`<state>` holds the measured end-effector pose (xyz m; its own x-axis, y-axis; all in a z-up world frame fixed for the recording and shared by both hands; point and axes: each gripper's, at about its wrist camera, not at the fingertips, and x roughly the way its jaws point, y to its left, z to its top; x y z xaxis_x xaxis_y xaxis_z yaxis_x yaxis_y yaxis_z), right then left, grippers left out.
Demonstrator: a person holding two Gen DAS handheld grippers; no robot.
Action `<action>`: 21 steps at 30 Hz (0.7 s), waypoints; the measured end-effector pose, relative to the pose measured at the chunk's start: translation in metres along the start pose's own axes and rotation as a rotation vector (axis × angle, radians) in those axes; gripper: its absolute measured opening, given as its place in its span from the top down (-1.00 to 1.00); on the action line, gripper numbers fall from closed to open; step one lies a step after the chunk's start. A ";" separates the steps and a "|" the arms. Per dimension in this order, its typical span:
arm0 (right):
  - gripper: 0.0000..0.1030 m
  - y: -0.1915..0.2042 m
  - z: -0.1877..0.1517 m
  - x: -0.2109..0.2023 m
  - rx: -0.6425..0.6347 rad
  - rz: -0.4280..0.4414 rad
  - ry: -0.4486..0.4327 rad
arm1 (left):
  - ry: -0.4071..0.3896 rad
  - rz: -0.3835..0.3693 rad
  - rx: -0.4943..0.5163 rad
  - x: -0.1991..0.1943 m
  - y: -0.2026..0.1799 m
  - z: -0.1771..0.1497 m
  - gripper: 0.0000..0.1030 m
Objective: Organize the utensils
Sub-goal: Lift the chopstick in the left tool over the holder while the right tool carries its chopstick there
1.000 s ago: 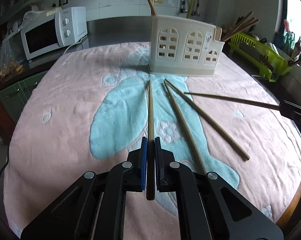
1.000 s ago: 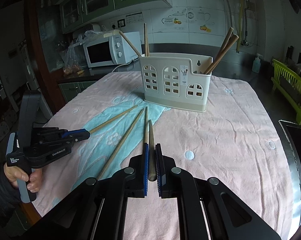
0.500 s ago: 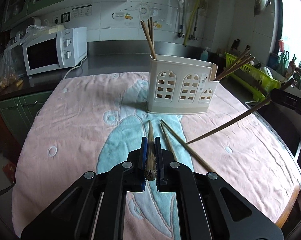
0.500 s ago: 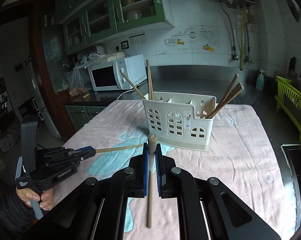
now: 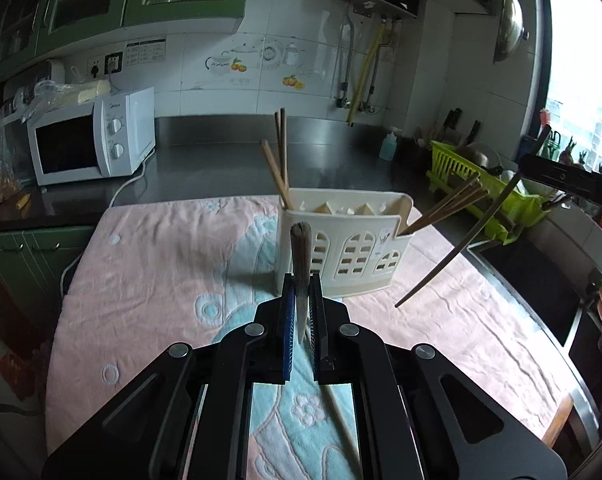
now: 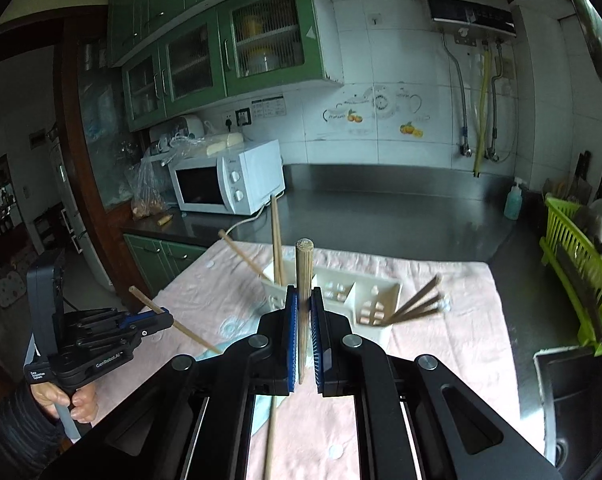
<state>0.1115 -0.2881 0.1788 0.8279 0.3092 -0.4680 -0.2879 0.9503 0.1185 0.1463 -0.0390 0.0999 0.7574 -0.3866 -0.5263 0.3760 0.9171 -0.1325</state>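
Chopsticks: my left tongs (image 5: 301, 312) and right tongs (image 6: 304, 328) each clamp one (image 5: 301, 264), airborne. Holder (image 5: 343, 256) has several; one lies on towel (image 5: 149, 264).

Right gripper (image 6: 303, 320): clamped on a wooden chopstick (image 6: 303, 272), held steeply.
Left gripper (image 6: 163, 316): near left, pinching another chopstick (image 6: 189, 330).
Cream holder (image 6: 377, 292): centre, on pink towel (image 6: 453, 320), chopsticks inside.
Microwave (image 6: 225, 180): far left.
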 end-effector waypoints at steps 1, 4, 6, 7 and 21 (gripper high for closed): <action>0.87 -0.002 0.007 -0.001 -0.003 -0.005 -0.003 | -0.012 -0.006 0.007 -0.002 -0.002 0.007 0.90; 0.87 -0.009 0.028 -0.005 -0.009 -0.015 -0.020 | -0.054 -0.025 0.024 -0.008 -0.010 0.033 0.90; 0.87 -0.014 0.039 -0.007 -0.006 -0.019 -0.029 | -0.093 -0.028 0.038 -0.013 -0.016 0.052 0.90; 0.87 -0.016 0.043 -0.008 -0.006 -0.024 -0.035 | -0.114 -0.033 0.040 -0.015 -0.018 0.063 0.90; 0.87 -0.054 0.073 0.022 0.013 -0.120 -0.044 | -0.192 0.044 0.014 0.037 -0.027 0.146 0.90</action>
<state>0.1807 -0.3299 0.2261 0.8765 0.1945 -0.4404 -0.1795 0.9808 0.0758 0.2421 -0.0925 0.2067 0.8608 -0.3586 -0.3611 0.3464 0.9327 -0.1007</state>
